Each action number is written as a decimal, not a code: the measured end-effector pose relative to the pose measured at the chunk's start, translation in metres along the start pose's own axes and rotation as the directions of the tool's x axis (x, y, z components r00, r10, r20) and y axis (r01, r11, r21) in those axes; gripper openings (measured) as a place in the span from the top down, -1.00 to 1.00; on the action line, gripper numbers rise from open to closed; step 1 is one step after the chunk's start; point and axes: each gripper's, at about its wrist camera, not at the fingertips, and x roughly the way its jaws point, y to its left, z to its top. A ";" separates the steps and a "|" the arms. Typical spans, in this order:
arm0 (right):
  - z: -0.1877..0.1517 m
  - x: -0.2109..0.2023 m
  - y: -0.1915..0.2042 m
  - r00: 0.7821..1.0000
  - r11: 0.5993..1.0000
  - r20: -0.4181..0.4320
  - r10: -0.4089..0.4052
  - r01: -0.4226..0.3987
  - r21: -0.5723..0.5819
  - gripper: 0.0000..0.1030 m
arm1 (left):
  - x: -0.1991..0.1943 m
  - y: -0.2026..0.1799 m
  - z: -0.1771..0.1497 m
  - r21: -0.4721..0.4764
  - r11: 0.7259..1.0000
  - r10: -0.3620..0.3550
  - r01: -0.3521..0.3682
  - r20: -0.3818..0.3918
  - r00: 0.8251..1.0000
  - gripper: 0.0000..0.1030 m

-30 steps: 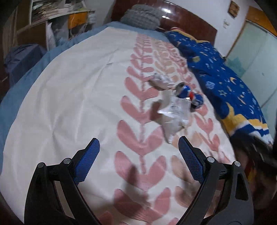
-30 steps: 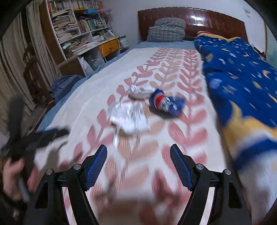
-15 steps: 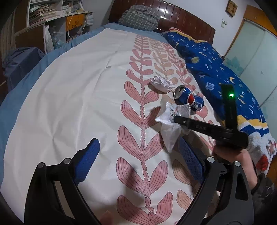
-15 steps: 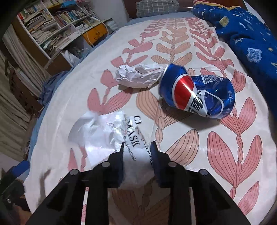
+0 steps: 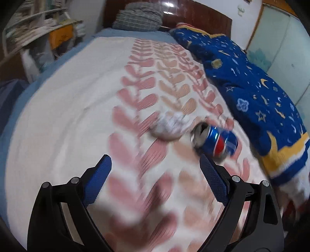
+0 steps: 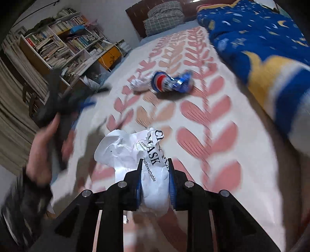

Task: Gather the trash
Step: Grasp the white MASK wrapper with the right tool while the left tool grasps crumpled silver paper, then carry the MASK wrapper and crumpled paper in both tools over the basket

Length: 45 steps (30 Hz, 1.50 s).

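My right gripper [image 6: 155, 166] is shut on a crumpled white mask wrapper [image 6: 131, 149] and holds it above the bed. A crushed blue Pepsi can [image 6: 170, 81] and a crumpled white paper ball [image 6: 138, 84] lie further up the bed. In the left wrist view the can [image 5: 219, 142] lies just ahead of my right fingertip and the paper ball [image 5: 170, 126] sits left of it. My left gripper [image 5: 155, 166] is open and empty, close above the bedspread. It also shows blurred in the right wrist view [image 6: 77, 100].
A blue star-patterned quilt [image 5: 251, 87] lies along the bed's right side. A checked pillow [image 5: 139, 17] rests at the dark headboard. Bookshelves [image 6: 64, 44] stand left of the bed. The white bedspread [image 5: 67, 116] has pink leaf rows.
My right gripper has lifted the mask wrapper off the bed and pulled back from the can. My left gripper has moved forward toward the can and paper ball.
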 end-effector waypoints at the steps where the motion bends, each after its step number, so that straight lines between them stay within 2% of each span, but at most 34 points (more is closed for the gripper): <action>1: -0.004 -0.005 -0.005 1.000 1.000 0.000 -0.006 0.006 0.005 0.55 | 0.012 -0.004 0.011 -0.013 1.000 0.003 -0.003 -0.018 1.000 -0.78; 3: -0.013 -0.013 -0.014 1.000 1.000 -0.004 -0.018 0.018 0.011 0.55 | 0.032 -0.005 0.031 -0.068 0.998 0.016 -0.018 -0.034 0.999 -0.78; 7: -0.020 -0.024 -0.019 1.000 1.000 0.002 -0.021 0.021 -0.011 0.55 | 0.063 -0.012 0.047 -0.079 0.994 0.071 -0.077 -0.075 0.995 -0.78; 11: -0.019 -0.033 -0.012 1.000 0.999 0.013 -0.005 0.006 -0.047 0.55 | 0.093 -0.023 0.045 -0.059 0.990 0.120 -0.129 -0.136 0.983 -0.78; 14: -0.016 -0.035 -0.001 1.000 0.997 0.011 0.006 -0.005 -0.075 0.55 | 0.110 -0.021 0.037 -0.094 0.988 0.104 -0.122 -0.178 0.978 -0.77; 15: -0.016 -0.035 0.001 1.000 0.997 0.012 0.006 -0.005 -0.082 0.55 | 0.113 -0.021 0.036 -0.100 0.987 0.108 -0.128 -0.179 0.978 -0.71; 17: -0.016 -0.038 0.007 1.000 0.995 0.013 0.007 -0.005 -0.098 0.55 | 0.112 -0.021 0.033 -0.096 0.984 0.137 -0.153 -0.158 0.978 -0.15; 18: -0.018 -0.040 0.009 1.000 0.995 0.013 0.009 -0.007 -0.100 0.55 | 0.110 -0.019 0.033 -0.102 0.983 0.135 -0.151 -0.148 0.980 0.53; 19: -0.019 -0.044 0.010 1.000 0.995 0.014 0.009 -0.007 -0.099 0.55 | 0.109 -0.017 0.032 -0.110 0.985 0.117 -0.135 -0.156 0.981 0.87; 22: -0.021 -0.052 0.008 1.000 0.996 0.019 0.006 -0.004 -0.087 0.55 | 0.104 -0.014 0.027 -0.120 0.988 0.080 -0.102 -0.170 0.982 0.91; 32: -0.034 -0.082 0.013 0.999 0.995 0.038 -0.010 0.013 -0.102 0.55 | 0.060 -0.012 0.000 -0.157 0.988 -0.027 -0.001 -0.174 0.984 0.88; 33: -0.036 -0.083 0.013 0.999 0.995 0.035 -0.010 0.014 -0.100 0.55 | 0.055 -0.013 -0.001 -0.160 0.987 -0.041 0.012 -0.174 0.984 0.65; 34: -0.039 -0.084 0.012 0.999 0.995 0.035 -0.012 0.015 -0.099 0.55 | 0.051 -0.014 -0.001 -0.162 0.987 -0.050 0.023 -0.169 0.984 0.09; 36: -0.042 -0.086 0.011 0.999 0.995 0.030 -0.012 0.014 -0.096 0.55 | 0.042 -0.016 -0.001 -0.172 0.984 -0.074 0.049 -0.146 0.987 -0.55; 38: -0.045 -0.088 0.010 0.999 0.996 0.030 -0.012 0.015 -0.093 0.55 | 0.036 -0.022 -0.004 -0.166 0.983 -0.103 0.079 -0.144 0.984 -0.55; 39: -0.046 -0.090 0.009 0.999 0.996 0.030 -0.012 0.014 -0.090 0.55 | 0.035 -0.028 -0.006 -0.140 0.987 -0.095 0.073 -0.162 0.982 -0.55; 41: -0.047 -0.093 0.008 0.999 0.996 0.036 -0.011 0.014 -0.087 0.55 | 0.030 -0.036 -0.014 -0.095 0.994 -0.062 0.046 -0.170 0.983 -0.55; 44: -0.046 -0.097 0.007 0.999 0.996 0.042 -0.008 0.012 -0.086 0.55 | 0.025 -0.042 -0.029 -0.030 0.999 0.024 -0.030 -0.181 0.983 -0.54; 45: -0.046 -0.097 0.007 0.999 0.996 0.042 -0.008 0.011 -0.086 0.55 | 0.026 -0.041 -0.033 -0.023 0.999 0.034 -0.039 -0.186 0.982 -0.46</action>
